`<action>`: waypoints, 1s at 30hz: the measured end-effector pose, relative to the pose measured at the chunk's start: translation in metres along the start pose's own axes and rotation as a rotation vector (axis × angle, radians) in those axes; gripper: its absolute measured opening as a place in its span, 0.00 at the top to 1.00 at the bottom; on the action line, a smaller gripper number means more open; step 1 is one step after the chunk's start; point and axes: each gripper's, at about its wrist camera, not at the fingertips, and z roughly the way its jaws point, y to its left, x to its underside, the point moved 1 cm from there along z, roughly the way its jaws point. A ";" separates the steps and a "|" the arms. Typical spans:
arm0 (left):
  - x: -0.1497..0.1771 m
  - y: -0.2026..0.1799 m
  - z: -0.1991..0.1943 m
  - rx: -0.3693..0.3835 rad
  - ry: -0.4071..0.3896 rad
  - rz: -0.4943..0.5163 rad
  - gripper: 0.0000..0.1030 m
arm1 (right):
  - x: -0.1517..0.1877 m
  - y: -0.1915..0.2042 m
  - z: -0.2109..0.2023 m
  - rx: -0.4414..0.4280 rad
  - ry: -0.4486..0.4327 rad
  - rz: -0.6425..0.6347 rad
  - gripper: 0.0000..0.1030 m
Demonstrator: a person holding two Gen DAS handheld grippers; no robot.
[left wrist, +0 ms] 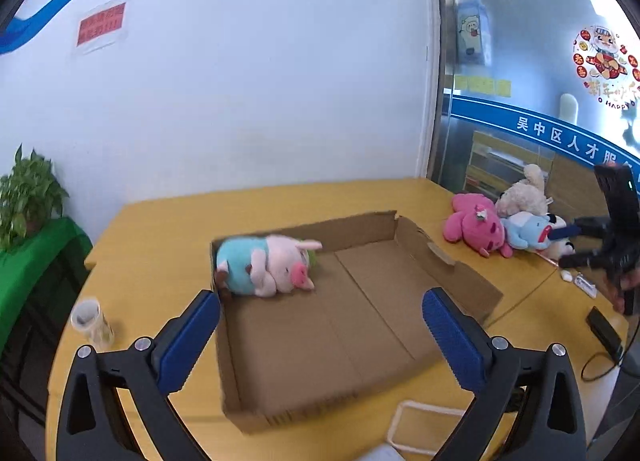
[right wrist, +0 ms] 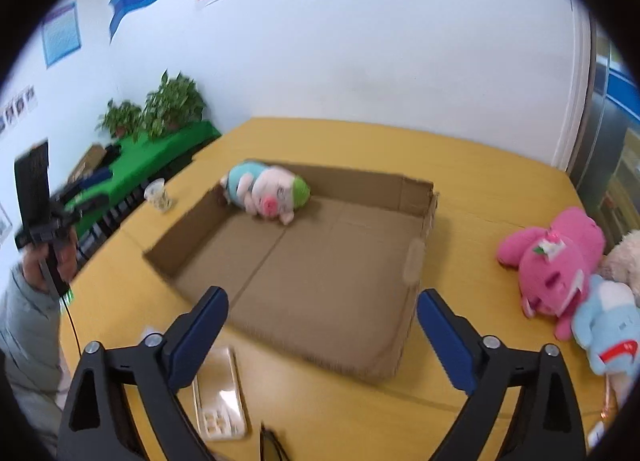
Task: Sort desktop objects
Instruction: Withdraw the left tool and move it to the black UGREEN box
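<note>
A shallow cardboard box (left wrist: 400,345) (right wrist: 416,261) lies on the yellow table. A pig plush in a blue shirt (left wrist: 266,271) (right wrist: 266,195) lies in its far left corner. A pink plush (left wrist: 476,227) (right wrist: 556,265), a light blue plush (left wrist: 528,231) (right wrist: 608,325) and a cream plush (left wrist: 524,193) (right wrist: 624,257) lie in a heap right of the box. My left gripper (left wrist: 320,325) is open and empty above the box's near part. My right gripper (right wrist: 322,321) is open and empty above the box's near edge; it also shows in the left wrist view (left wrist: 572,245) beside the heap.
A paper cup (left wrist: 91,321) (right wrist: 158,195) stands left of the box. A white tray (right wrist: 220,393) lies near the front edge. A black phone (left wrist: 604,329) and small white items (left wrist: 580,281) lie at the right. Potted plants (right wrist: 160,109) stand on a green-covered side table.
</note>
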 end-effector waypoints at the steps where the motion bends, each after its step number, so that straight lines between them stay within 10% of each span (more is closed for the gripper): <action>1: 0.011 -0.004 -0.003 0.000 0.010 -0.011 0.00 | 0.014 0.006 -0.001 -0.013 0.007 -0.010 0.05; 5: 0.038 -0.012 -0.002 0.006 0.064 -0.041 0.00 | 0.058 0.011 0.000 -0.056 0.043 -0.049 0.05; 12: 0.062 -0.009 0.033 -0.009 0.151 -0.088 0.00 | 0.027 -0.021 0.093 -0.202 0.002 0.132 0.05; 17: 0.076 -0.016 0.031 -0.004 0.170 -0.099 0.00 | 0.037 -0.044 0.155 -0.136 0.137 0.240 0.05; 30: 0.096 -0.059 0.001 0.102 0.180 -0.045 0.00 | 0.055 -0.043 0.123 -0.090 0.137 0.194 0.06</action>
